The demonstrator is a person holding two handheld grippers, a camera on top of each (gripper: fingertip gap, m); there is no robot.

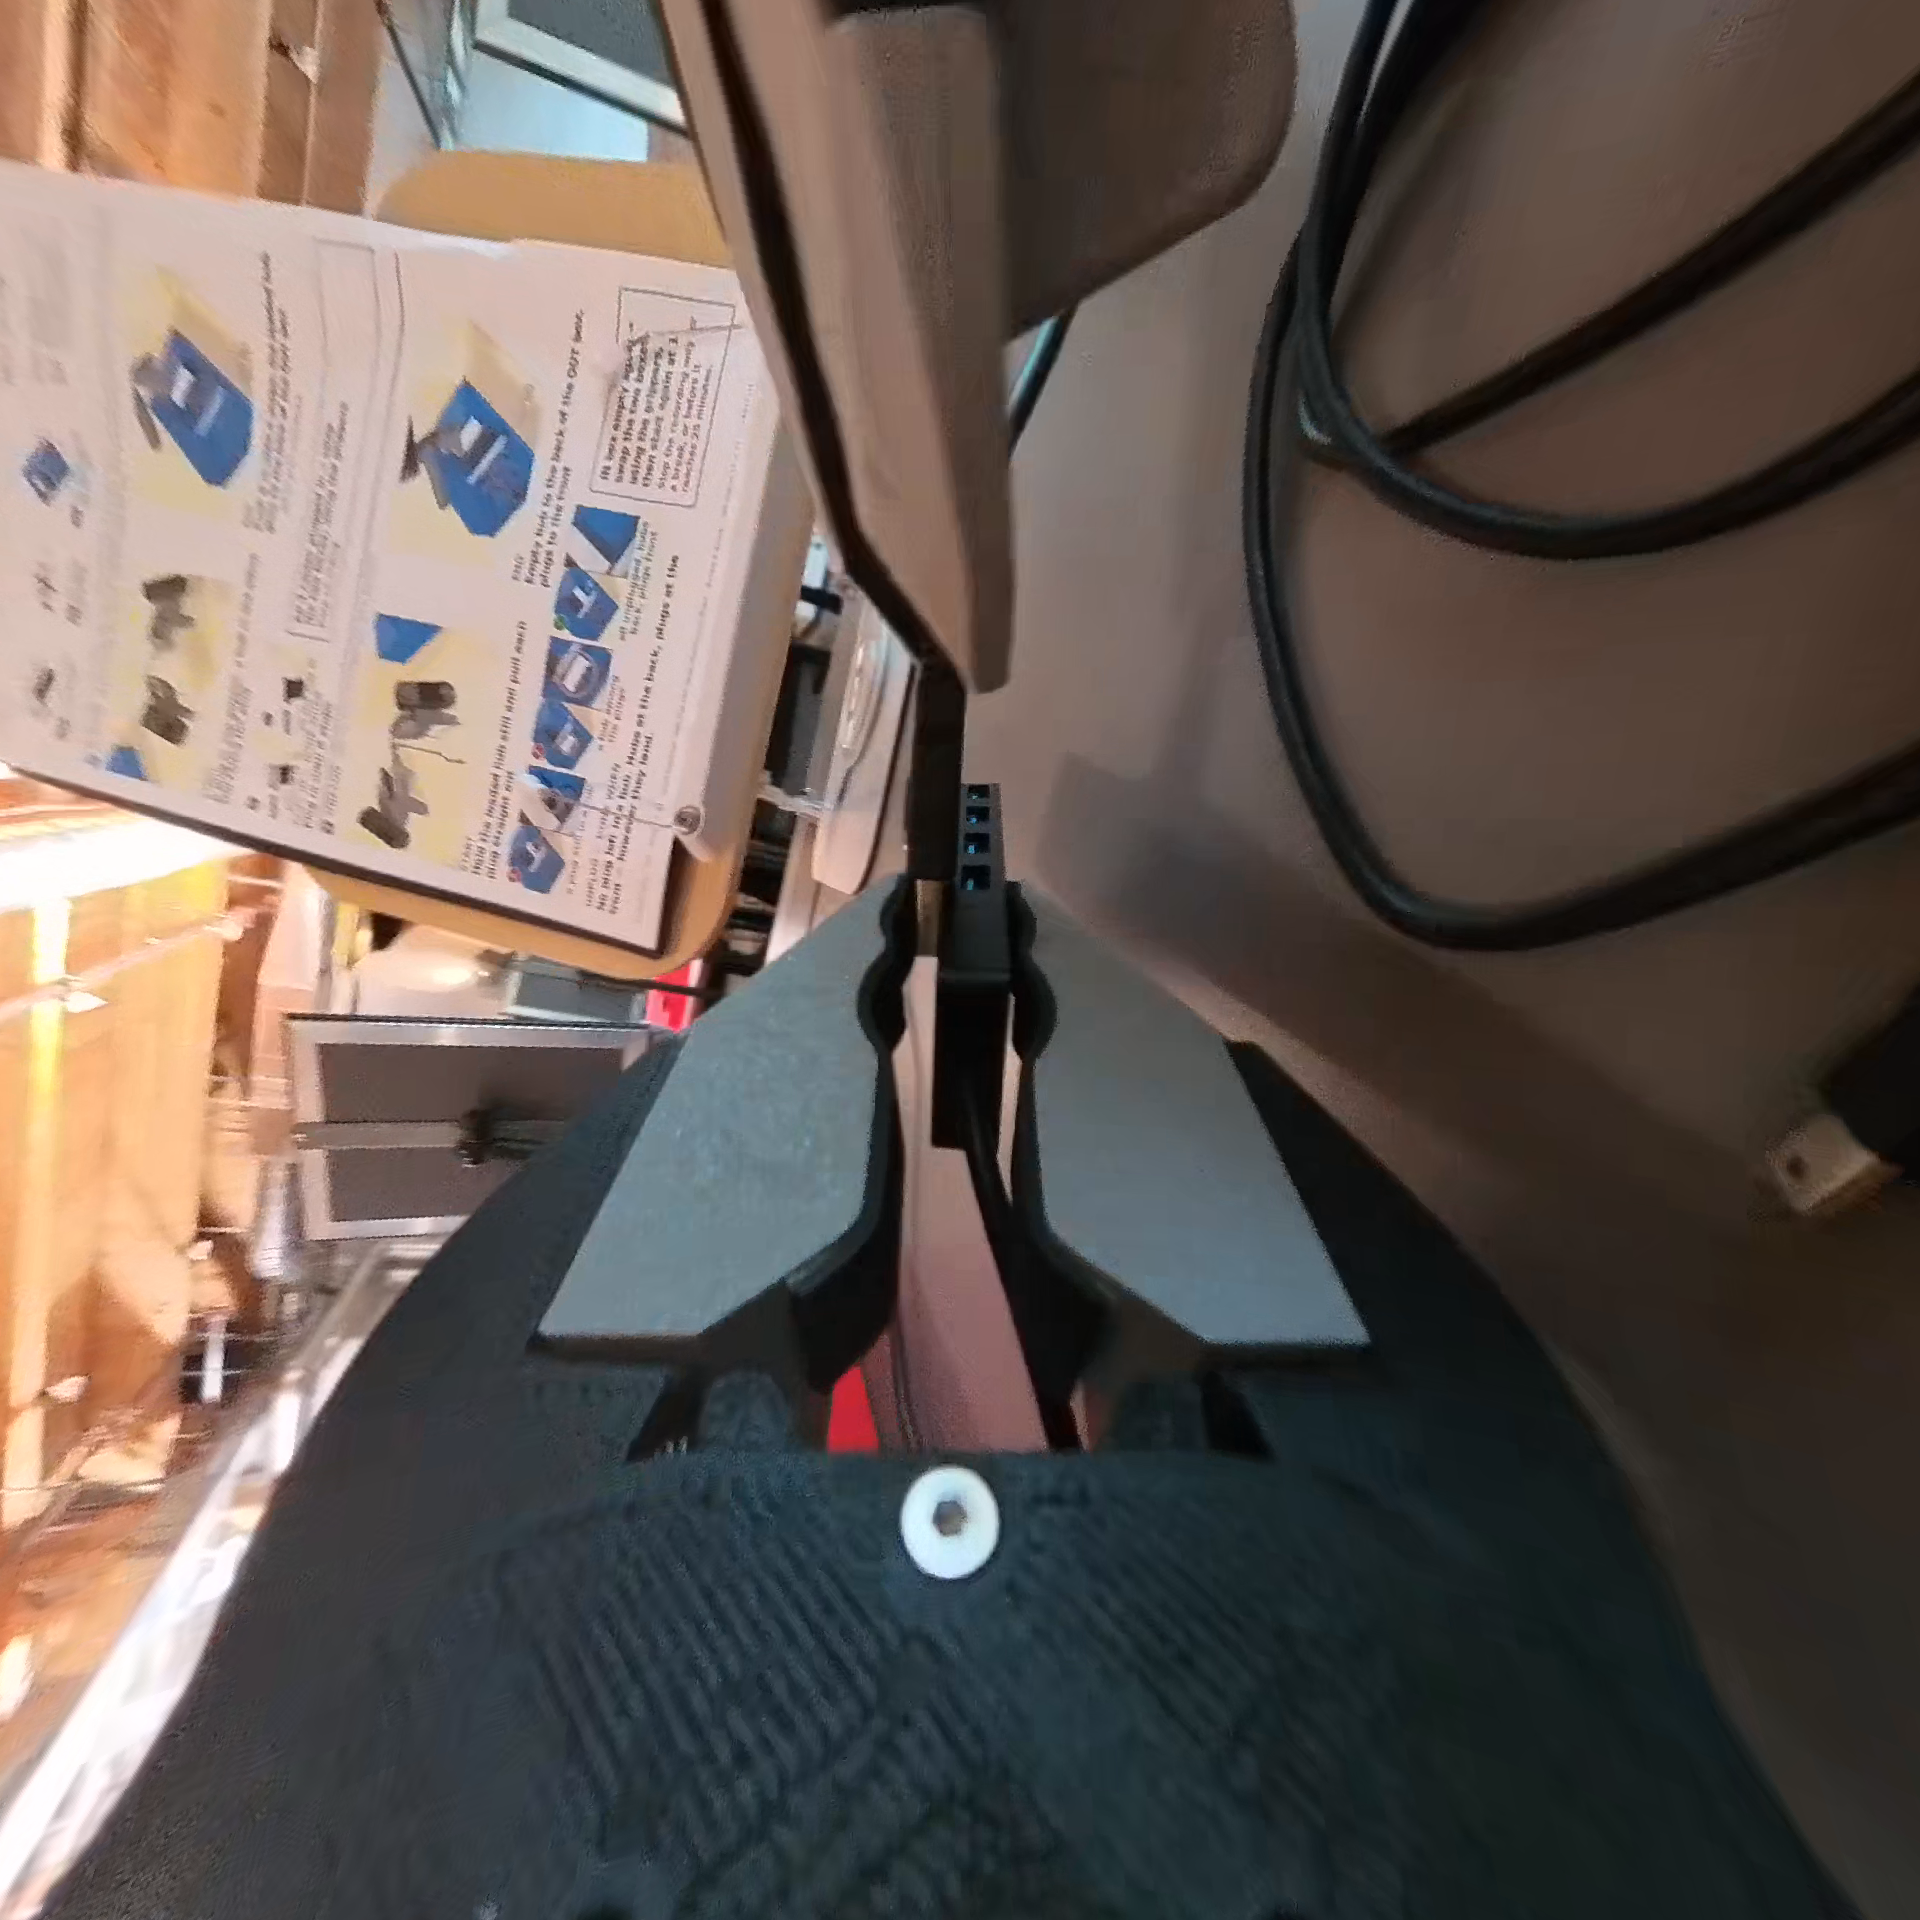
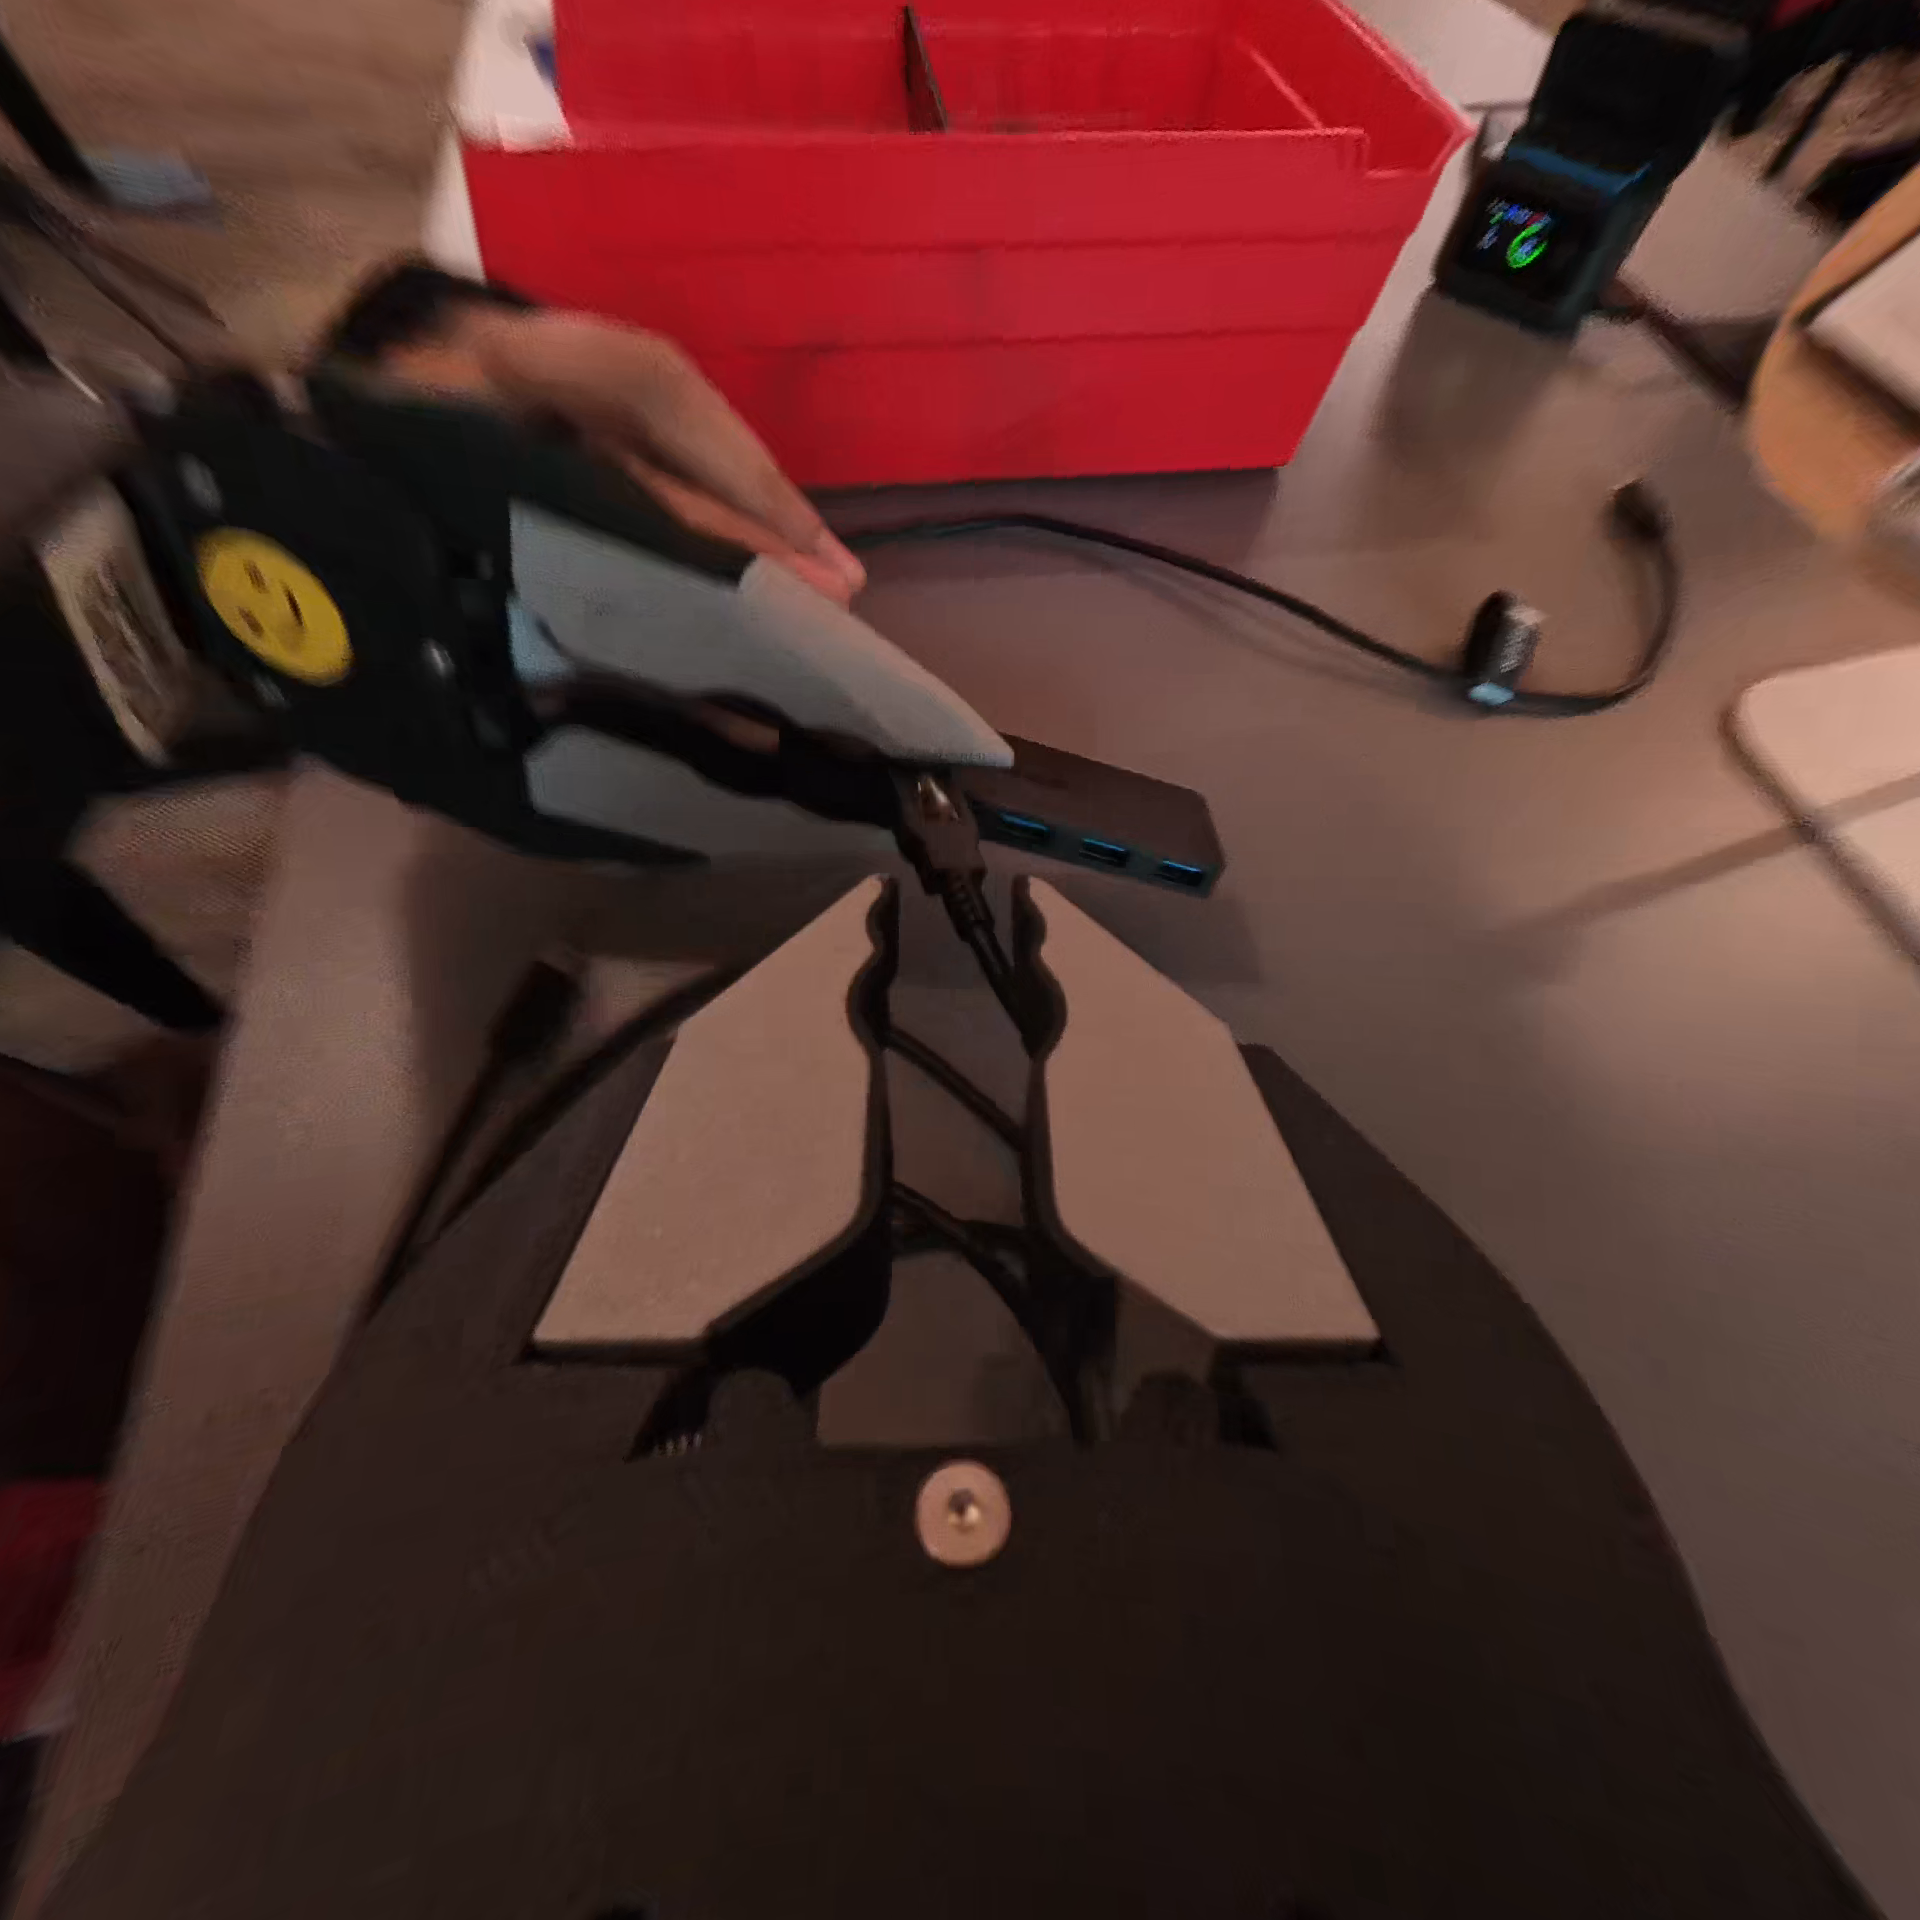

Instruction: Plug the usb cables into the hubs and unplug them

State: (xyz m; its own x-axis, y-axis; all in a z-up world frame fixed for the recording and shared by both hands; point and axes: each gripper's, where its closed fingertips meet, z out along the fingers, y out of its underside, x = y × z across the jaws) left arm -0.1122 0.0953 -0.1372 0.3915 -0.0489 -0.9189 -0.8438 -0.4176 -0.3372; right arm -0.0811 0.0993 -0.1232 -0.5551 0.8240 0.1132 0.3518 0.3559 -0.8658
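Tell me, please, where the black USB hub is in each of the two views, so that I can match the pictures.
Left wrist view: the USB hub is at the centre, seen end-on, clamped between the left gripper fingers.
Right wrist view: the hub is just above centre, its blue ports facing the camera, held by the left gripper entering from the left.
Shared landmark: the cable plug at the hub's port.

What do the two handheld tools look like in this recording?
Both match: a black, ribbed-textured body, two flat grey tapered fingers with wavy black inner edges, and a round fastener at the centre. The left tool also shows a yellow round disc on its side in the right wrist view; right tool.
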